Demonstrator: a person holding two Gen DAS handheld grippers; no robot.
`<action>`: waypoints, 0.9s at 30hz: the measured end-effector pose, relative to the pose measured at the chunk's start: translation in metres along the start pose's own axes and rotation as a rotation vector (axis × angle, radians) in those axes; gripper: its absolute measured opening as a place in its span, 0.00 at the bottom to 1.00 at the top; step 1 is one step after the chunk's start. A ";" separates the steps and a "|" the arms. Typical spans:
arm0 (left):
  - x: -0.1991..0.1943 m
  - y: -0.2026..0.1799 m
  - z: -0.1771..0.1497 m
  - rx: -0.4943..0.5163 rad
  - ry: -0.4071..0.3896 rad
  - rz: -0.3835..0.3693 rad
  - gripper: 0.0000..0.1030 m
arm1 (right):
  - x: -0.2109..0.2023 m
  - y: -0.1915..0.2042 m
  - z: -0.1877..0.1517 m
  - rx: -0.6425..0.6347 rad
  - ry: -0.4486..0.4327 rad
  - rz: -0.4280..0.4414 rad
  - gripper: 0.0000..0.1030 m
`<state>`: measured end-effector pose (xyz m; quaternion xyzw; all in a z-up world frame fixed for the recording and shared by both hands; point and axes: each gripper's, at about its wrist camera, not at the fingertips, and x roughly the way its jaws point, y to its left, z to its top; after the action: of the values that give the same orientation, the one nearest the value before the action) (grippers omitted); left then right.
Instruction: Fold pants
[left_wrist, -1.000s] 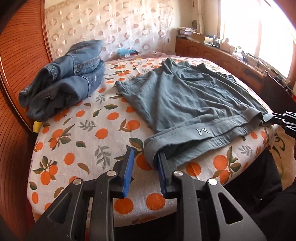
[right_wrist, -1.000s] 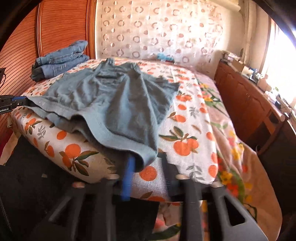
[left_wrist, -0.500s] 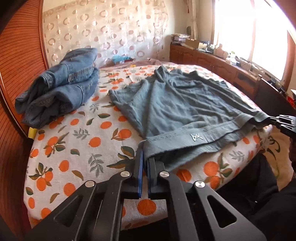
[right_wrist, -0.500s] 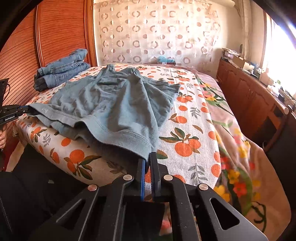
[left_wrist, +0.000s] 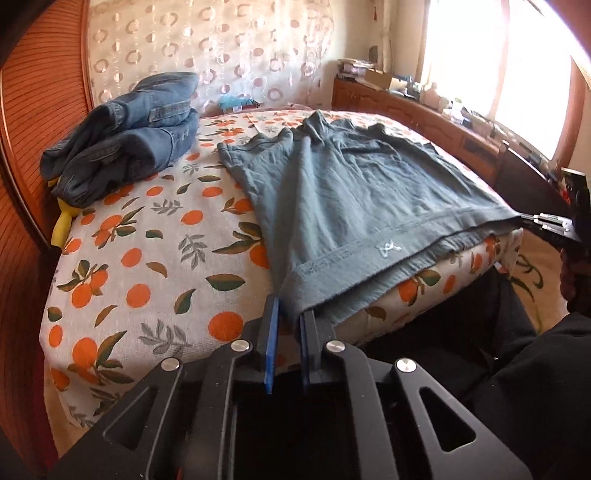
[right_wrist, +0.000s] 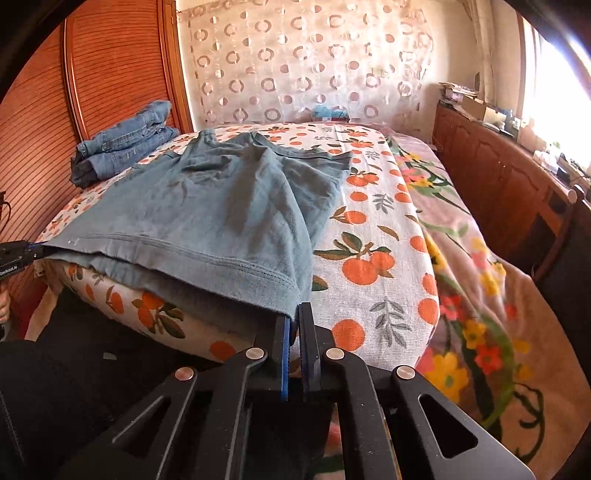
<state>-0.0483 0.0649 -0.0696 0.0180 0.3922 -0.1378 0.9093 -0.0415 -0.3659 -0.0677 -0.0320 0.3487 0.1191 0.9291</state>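
Grey-blue short pants (left_wrist: 351, 192) lie flat on the orange-print bed sheet (left_wrist: 147, 258), waistband toward me and hanging over the near edge. My left gripper (left_wrist: 290, 314) grips the waistband's left corner; its jaws are opening slightly, with the cloth still between the pads. My right gripper (right_wrist: 295, 314) is shut on the right corner of the pants (right_wrist: 221, 206). The waistband is stretched taut between the two. Each view shows the other gripper at the far corner: right gripper (left_wrist: 546, 221), left gripper (right_wrist: 22, 251).
Folded blue jeans (left_wrist: 129, 147) sit at the back left of the bed by the wooden headboard (left_wrist: 33, 110). A wooden cabinet (right_wrist: 498, 177) with clutter runs along the window side. A floral blanket (right_wrist: 461, 258) covers the bed's right part. A person's dark clothing (left_wrist: 517, 369) is below the edge.
Both grippers went from open around the waistband corners to closed on them. The waistband now stretches straight and taut, pulled toward the bed's near edge; the left gripper's pads have parted a little.
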 end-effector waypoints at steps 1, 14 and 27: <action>-0.005 0.000 0.000 -0.001 -0.011 -0.004 0.13 | -0.001 0.000 0.000 0.000 0.003 0.000 0.04; -0.025 0.012 0.020 -0.080 -0.111 -0.037 0.67 | -0.040 0.010 0.014 -0.055 -0.044 0.064 0.09; 0.029 -0.038 0.056 0.048 -0.054 -0.052 0.67 | 0.040 0.072 0.035 -0.130 0.000 0.223 0.23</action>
<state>0.0006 0.0135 -0.0489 0.0258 0.3645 -0.1713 0.9149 -0.0070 -0.2835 -0.0657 -0.0532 0.3418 0.2438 0.9060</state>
